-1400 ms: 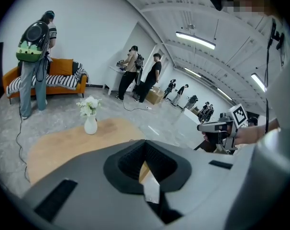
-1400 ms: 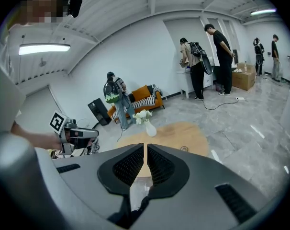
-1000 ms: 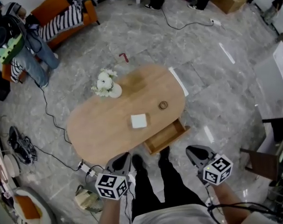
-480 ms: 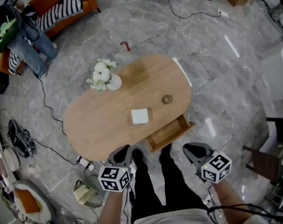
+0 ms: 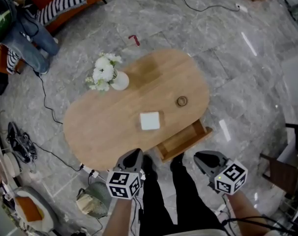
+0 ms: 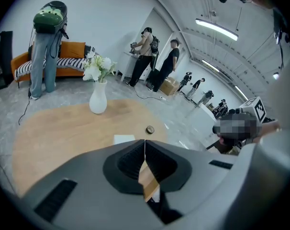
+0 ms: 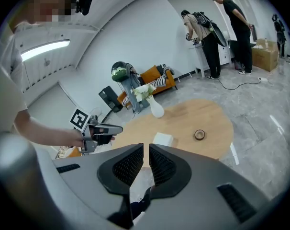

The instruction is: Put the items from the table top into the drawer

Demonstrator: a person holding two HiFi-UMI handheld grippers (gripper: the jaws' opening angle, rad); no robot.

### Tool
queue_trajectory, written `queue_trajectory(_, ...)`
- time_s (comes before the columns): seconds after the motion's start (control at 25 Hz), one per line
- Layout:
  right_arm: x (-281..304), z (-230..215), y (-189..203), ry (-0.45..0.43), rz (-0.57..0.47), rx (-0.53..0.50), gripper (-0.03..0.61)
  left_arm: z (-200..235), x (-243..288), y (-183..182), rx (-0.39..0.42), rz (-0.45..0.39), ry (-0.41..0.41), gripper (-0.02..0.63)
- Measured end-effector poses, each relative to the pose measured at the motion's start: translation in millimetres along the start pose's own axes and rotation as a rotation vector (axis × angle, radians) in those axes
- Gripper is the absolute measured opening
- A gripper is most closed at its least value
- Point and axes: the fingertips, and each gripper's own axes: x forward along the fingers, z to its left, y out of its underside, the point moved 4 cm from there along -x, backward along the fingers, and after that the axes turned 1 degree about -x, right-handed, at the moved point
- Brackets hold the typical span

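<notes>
Right, from the head view both tools hang low in front of the person's dark trousers, at the near side of the oval tabletop (image 5: 104, 132). Only this view lays out the open drawer (image 5: 181, 141), pulled from the near edge between the two tools. The white square pad (image 5: 150, 120) lies just beyond it on the wood, and the small ring (image 5: 182, 101) sits farther right, well apart from the vase of white flowers (image 5: 118, 81) at the far left.

The left gripper (image 5: 133, 154) sits left of the drawer and tilts forward and down. In its own view the jaws are pressed together at the tips with nothing caught, and the other tool's marker cube (image 6: 256, 110) and two people (image 6: 154, 56) at the far wall appear.

The right gripper (image 5: 202, 157) hangs over the floor, right of the drawer, angled the same way. Its own view shows the jaws a narrow slit apart, holding nothing, with a bare forearm carrying the left tool.
</notes>
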Motion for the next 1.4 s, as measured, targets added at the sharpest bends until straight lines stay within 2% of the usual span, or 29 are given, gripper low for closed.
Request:
queue_trajectory(0.52, 52, -9, 20, -0.097, 0.035, -0.008, 0.058, 27, 56, 30, -0.035, 0.030, -0.005, 0.006)
queue_trajectory(0.6, 59, -7, 24, -0.111, 0.042, -0.006, 0.064, 34, 64, 36, -0.042, 0.044, -0.007, 0.038)
queue_trajectory(0.68, 64, -7, 26, -0.122, 0.047, -0.003, 0.064, 38, 72, 39, -0.051, 0.050, -0.012, 0.041)
queue_trajectory(1.08, 79, -22, 40, -0.155, 0.070, 0.002, 0.064, 53, 108, 47, -0.067, 0.075, -0.026, 0.044)
queue_trajectory(1.4, 94, -37, 48, -0.170, 0.075, 0.014, 0.064, 76, 139, 63, -0.104, 0.124, -0.074, 0.053)
